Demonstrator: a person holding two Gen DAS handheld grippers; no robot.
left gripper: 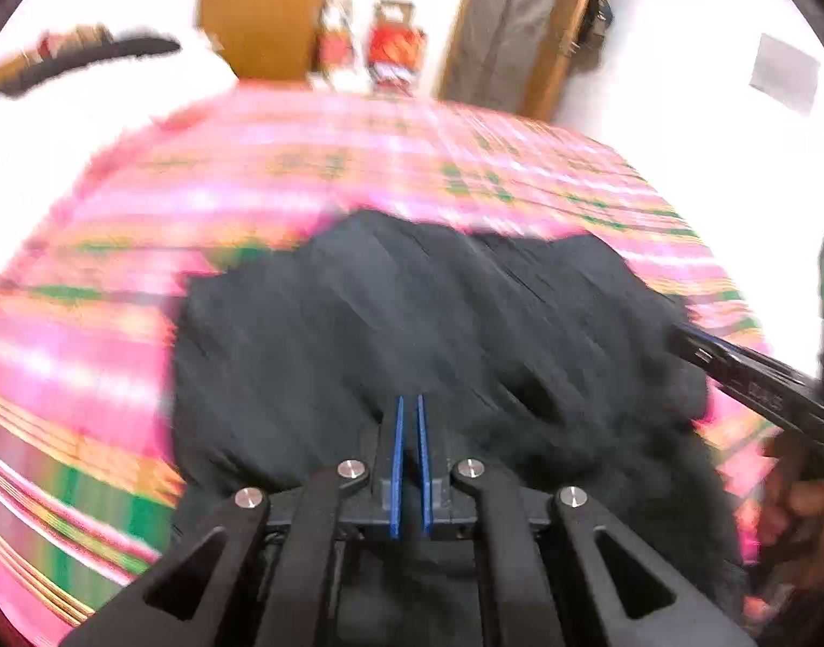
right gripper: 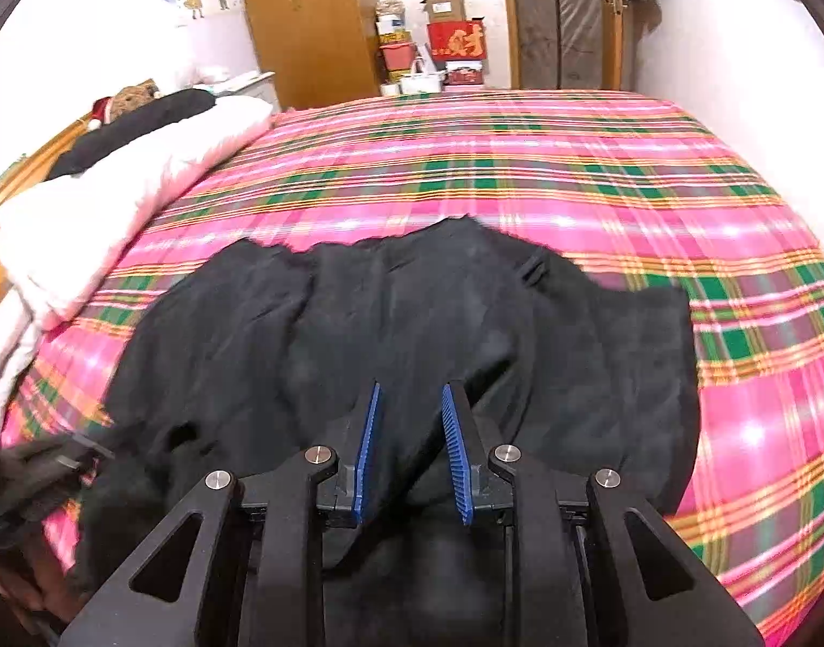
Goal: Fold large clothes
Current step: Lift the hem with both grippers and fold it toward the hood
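A large black garment (right gripper: 358, 312) lies crumpled on the pink plaid bed cover (right gripper: 520, 162); it also fills the middle of the blurred left wrist view (left gripper: 412, 296). My right gripper (right gripper: 412, 393) is shut on a thick fold of the garment's near edge, with cloth filling the gap between its blue pads. From the left wrist view the right gripper (left gripper: 681, 337) has its tips buried in the garment's right edge. My left gripper (left gripper: 409, 404) has its pads almost together on a thin ridge of the cloth. Seen from the right, the left gripper (right gripper: 83, 450) holds the bunched left edge.
A white and pink fluffy pillow (right gripper: 115, 199) with a dark item (right gripper: 137, 124) on it lies at the left of the bed. Beyond the bed stand a wooden wardrobe (right gripper: 309, 16), stacked boxes (right gripper: 450, 38) and a door (right gripper: 563, 16). A hand (left gripper: 800, 517) holds the right gripper.
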